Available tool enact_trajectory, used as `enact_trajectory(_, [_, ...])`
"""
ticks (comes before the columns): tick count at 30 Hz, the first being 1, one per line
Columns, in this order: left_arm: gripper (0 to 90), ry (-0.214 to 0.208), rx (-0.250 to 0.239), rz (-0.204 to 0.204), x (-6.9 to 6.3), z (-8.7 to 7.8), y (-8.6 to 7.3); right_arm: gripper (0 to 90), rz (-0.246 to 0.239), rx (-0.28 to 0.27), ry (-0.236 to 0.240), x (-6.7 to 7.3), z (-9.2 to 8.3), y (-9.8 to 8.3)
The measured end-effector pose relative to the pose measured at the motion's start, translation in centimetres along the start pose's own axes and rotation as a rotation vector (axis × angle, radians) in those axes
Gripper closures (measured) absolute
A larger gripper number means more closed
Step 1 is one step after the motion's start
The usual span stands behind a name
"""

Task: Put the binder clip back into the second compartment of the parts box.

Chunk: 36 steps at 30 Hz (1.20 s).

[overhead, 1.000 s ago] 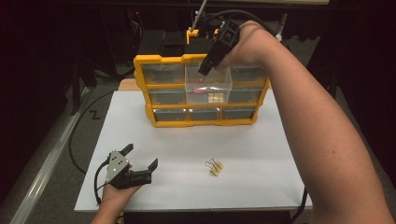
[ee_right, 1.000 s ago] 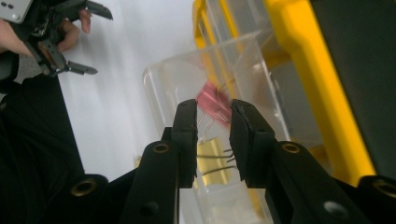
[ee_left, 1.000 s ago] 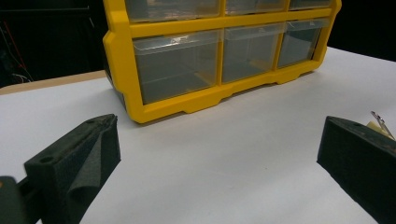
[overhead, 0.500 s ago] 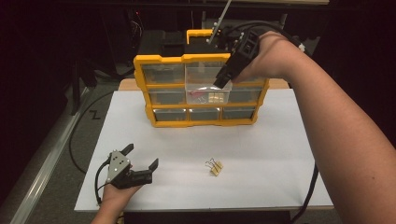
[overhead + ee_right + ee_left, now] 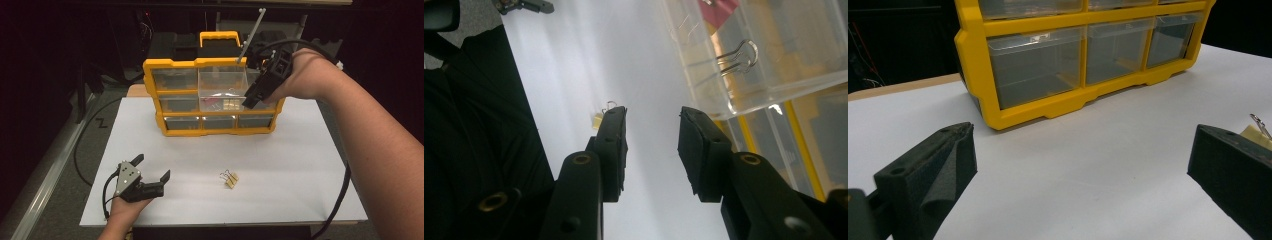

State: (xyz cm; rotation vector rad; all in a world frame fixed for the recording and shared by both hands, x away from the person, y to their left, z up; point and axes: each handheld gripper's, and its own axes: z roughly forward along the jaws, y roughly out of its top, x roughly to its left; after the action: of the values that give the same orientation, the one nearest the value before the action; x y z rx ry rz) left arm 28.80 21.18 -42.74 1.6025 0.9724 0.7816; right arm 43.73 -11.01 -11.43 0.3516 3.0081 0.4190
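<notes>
— Yellow organiser [image 5: 175,131], clear drawer [image 5: 222,82] pulled out beside my right gripper [image 5: 251,101]; its jaws have just been opening, nothing between them.

— And the clip?

— Binder clip [image 5: 230,179] lies well below, toward me, handles pointing away. My left gripper [image 5: 150,172], spread wide and empty, sits nearer. No writing readable.

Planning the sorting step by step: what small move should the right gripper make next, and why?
Probably swing the right gripper down toward the binder clip on the white table. Its fingers are apart with nothing between them, beside the pulled-out drawer that already holds clips.
</notes>
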Motion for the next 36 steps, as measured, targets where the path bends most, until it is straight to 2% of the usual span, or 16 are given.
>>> enact_trajectory(9, [0.3,0.002,0.002,0.002,0.0,0.0,0.0,64.6,0.001,0.010,0.015,0.7,1.0,-1.5])
enact_trajectory(20, [0.3,0.003,0.002,0.004,-0.1,0.0,0.0,60.2,0.019,0.031,0.037,0.9,3.8,-3.1])
enact_trajectory(28, [0.3,0.003,0.001,0.004,-0.1,0.0,0.0,56.8,0.020,0.040,0.060,1.1,5.7,-3.6])
enact_trajectory(36, [0.3,0.002,0.000,0.006,-0.1,-0.1,0.0,51.1,0.014,0.052,0.061,1.4,7.2,-3.8])
